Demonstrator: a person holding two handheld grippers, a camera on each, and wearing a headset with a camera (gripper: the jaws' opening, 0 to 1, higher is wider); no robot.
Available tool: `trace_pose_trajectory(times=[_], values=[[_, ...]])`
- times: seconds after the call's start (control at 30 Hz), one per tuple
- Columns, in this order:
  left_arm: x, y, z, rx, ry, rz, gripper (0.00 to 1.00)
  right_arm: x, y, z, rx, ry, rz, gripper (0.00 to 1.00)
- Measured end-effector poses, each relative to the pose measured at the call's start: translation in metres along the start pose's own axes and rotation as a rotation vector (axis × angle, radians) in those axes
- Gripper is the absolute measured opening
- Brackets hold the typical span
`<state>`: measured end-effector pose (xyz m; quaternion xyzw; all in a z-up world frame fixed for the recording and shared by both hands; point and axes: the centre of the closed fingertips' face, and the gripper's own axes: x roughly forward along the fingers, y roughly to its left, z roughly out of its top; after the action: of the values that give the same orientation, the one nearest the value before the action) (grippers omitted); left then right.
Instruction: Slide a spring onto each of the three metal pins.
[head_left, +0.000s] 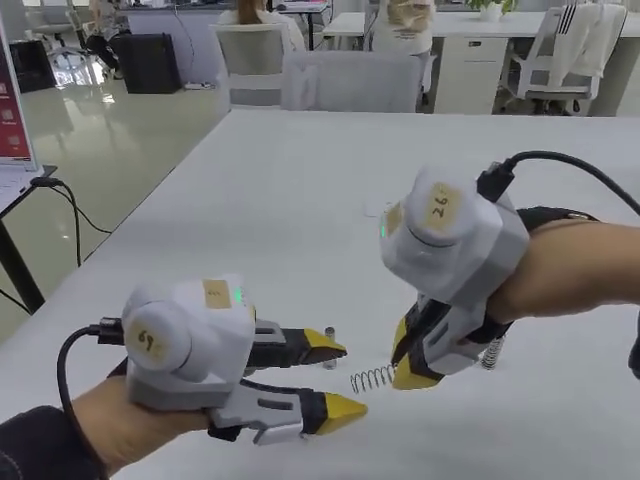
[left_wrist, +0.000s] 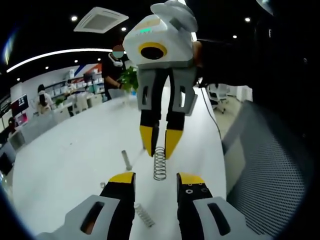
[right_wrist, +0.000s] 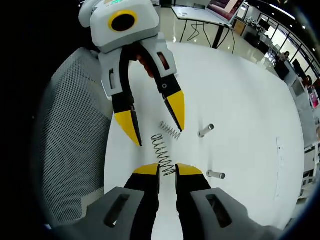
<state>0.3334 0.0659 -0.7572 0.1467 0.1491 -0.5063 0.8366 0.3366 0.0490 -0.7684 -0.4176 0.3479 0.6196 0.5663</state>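
The right gripper (right_wrist: 161, 170) has its fingers (right_wrist: 146, 170) pinched nearly shut on one end of a spring (right_wrist: 161, 150), the rest of which reaches out over the white desk (right_wrist: 240, 90). Facing it, the left gripper (left_wrist: 156, 179) is spread wide and holds nothing; a second spring (left_wrist: 144, 214) lies on the desk between its fingers. A metal pin (right_wrist: 205, 130) and a second pin (right_wrist: 216, 175) sit close by. The desk edge runs near.

White table (head_left: 300, 180): pin (right_wrist: 205, 130), second pin (right_wrist: 216, 175), loose spring (right_wrist: 170, 130) on top.
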Motion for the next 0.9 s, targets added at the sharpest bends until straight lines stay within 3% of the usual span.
trace_pose_trajectory(times=[0.7,0.9], values=[[0.0070,-0.0077,0.0023,0.018,-0.012,0.000,0.03,-0.0016,0.0066,0.0023,0.026,0.006,0.009,0.09],[0.0080,-0.0099,0.0022,0.020,-0.014,-0.006,0.03,-0.0017,0.0068,0.0012,0.014,0.006,0.001,0.09]])
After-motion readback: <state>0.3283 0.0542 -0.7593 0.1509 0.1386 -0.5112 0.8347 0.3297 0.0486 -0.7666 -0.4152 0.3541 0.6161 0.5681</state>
